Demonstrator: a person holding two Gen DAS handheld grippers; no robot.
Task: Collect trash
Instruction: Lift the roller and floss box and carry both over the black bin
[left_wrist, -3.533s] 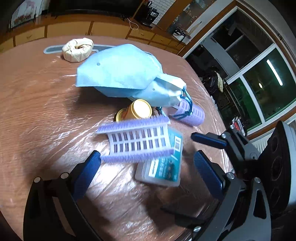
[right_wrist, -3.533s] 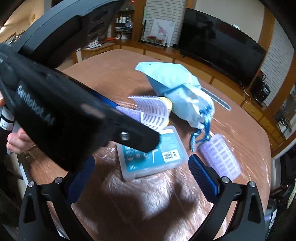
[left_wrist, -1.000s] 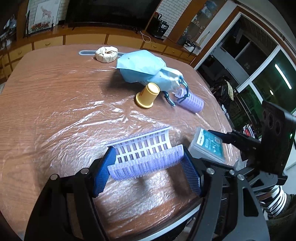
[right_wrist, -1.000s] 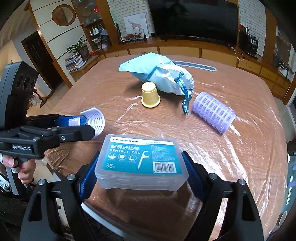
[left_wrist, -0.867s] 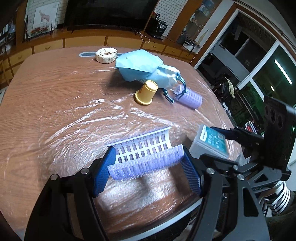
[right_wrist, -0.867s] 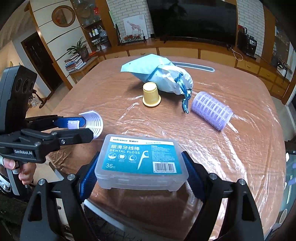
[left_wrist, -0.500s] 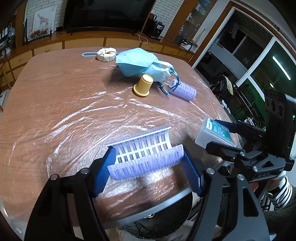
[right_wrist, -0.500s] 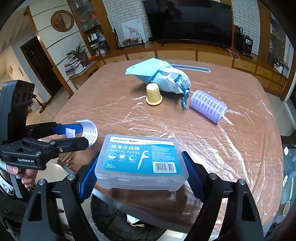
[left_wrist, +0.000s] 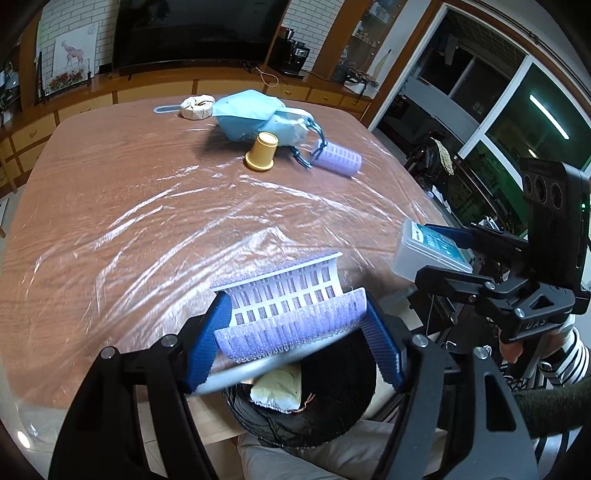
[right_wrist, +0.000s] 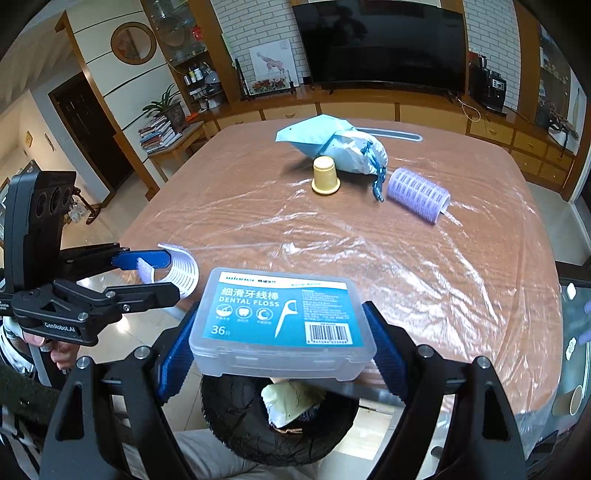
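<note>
Yellow plastic cup (right_wrist: 325, 174) on plastic-covered wooden table (right_wrist: 332, 251), before pale blue drawstring bag (right_wrist: 334, 146); purple cylindrical hair roller (right_wrist: 419, 194) right of cup; black-lined bin (right_wrist: 277, 417) below table's near edge.

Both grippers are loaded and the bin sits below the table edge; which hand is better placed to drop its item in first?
Probably the right. Its dental floss box hangs directly over the bin opening. The left gripper holds the split hair roller above the table edge, only partly over the bin.
</note>
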